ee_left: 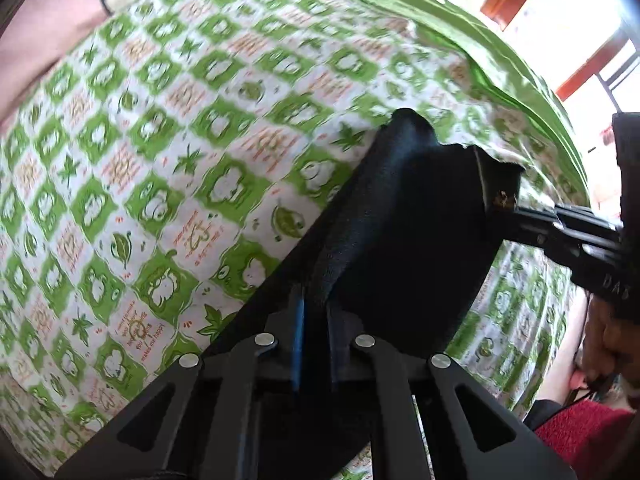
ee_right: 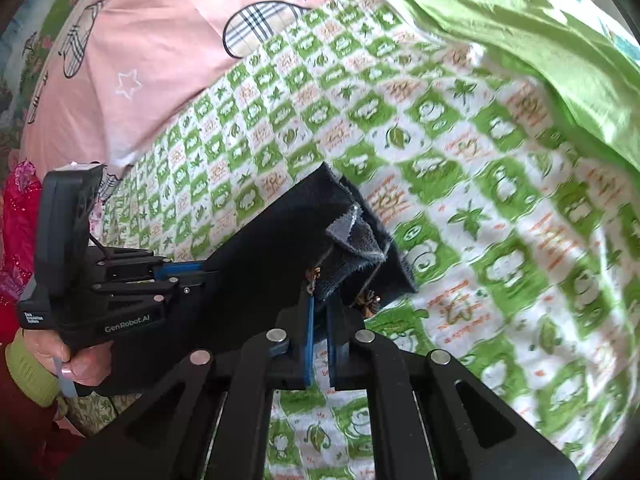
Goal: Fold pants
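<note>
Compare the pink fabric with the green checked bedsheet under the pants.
The pink fabric is mostly plain, with scattered stars and plaid shapes; the green checked bedsheet is covered in a dense grid of green squares, leaves and orange text. The pink fabric lies at the far edge, overlapping the sheet, while the sheet spreads beneath the dark pants. Both are soft printed bedding lying flat.

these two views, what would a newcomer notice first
The black pants stretched in mid-air between both grippers, left and right, jaws of each shut on the cloth. Under them spreads a loud green-and-white sheet, with a pink pillow at its far edge.
</note>
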`<state>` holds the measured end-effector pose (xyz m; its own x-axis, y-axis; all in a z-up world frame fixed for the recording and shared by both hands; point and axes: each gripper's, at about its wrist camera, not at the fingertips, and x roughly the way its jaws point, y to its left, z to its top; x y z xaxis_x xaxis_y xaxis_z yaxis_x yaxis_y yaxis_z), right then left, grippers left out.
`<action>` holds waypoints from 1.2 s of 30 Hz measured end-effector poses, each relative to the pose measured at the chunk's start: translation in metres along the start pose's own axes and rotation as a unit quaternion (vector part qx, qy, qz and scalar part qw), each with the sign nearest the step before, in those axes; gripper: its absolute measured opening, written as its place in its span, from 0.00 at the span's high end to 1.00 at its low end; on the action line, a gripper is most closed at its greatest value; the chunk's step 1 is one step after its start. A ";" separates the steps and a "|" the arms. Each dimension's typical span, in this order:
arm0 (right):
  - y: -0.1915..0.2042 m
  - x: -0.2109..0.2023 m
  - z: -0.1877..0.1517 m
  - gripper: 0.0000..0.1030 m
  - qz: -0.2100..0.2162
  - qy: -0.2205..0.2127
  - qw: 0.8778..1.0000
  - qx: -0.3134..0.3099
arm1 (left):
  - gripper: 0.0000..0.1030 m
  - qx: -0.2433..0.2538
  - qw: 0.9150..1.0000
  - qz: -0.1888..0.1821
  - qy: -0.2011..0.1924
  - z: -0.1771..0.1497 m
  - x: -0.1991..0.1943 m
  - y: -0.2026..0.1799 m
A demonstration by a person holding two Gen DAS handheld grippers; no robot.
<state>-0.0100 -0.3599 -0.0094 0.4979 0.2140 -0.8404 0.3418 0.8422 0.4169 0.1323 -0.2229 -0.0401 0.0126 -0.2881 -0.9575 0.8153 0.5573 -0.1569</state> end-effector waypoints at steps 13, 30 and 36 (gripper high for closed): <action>-0.028 -0.004 -0.014 0.53 0.013 0.004 0.998 0.060 | 0.73 0.002 1.000 0.002 -0.005 0.028 0.003 -0.003; -0.041 0.035 -0.012 0.67 0.072 -0.012 0.996 0.056 | 0.68 0.001 0.996 -0.073 0.042 0.090 0.066 -0.021; -0.035 0.030 -0.007 0.85 0.100 -0.013 0.994 0.035 | 0.91 -0.024 0.993 -0.108 0.027 0.087 0.058 -0.005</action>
<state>-0.0124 -0.3798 -0.0521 0.5811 0.3610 -0.7294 0.2882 0.7469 0.5993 0.1794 -0.3097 -0.0743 -0.1925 -0.3632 -0.9116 0.7671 0.5237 -0.3706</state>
